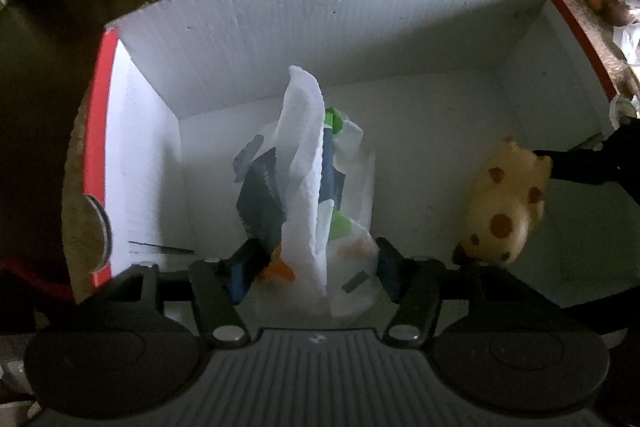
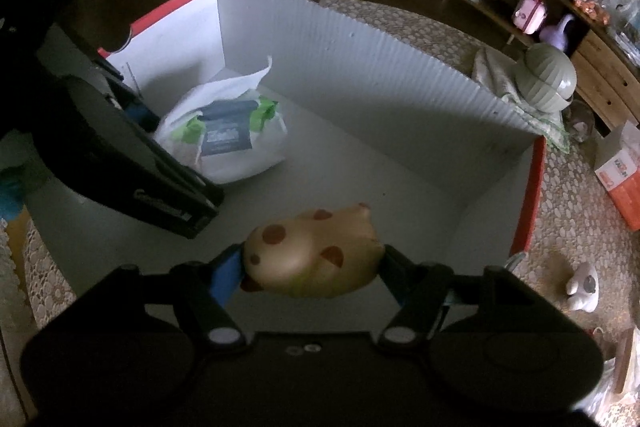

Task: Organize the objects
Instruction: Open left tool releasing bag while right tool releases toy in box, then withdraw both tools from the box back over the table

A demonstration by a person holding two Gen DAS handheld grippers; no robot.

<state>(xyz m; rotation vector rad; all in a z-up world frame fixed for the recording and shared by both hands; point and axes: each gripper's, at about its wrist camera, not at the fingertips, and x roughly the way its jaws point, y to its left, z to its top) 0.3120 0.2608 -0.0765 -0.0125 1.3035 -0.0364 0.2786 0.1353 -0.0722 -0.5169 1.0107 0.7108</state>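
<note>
Inside the white box, close to the camera, the left hand-held gripper points down at a soft white pack of wipes. Its two fingers stand on either side of the near end of the pack. They are about half spread. The pack sits between them, but it is too blurry to tell if the blue pads press on it. The pack has a dark label and green bits, and a white flap stands up from its top. It rests on the floor of the box, nearer the box's red-edged left wall.

Over the same box, the right hand-held gripper is spread wide and pinches a squishy toy. The toy is cream with brown spots. One finger touches its left side and the other touches its right side. The toy hangs above the box floor, near the front of the box.

Farther into the box, the pack lies by the back left corner, with the left hand-held gripper beside it. From the left camera, the toy is off to the right of the pack, well apart from it.

Past the back wall of the box, a green ribbed pot sits on a cloth on the bench. An orange and white carton lies to the right of the box.
</note>
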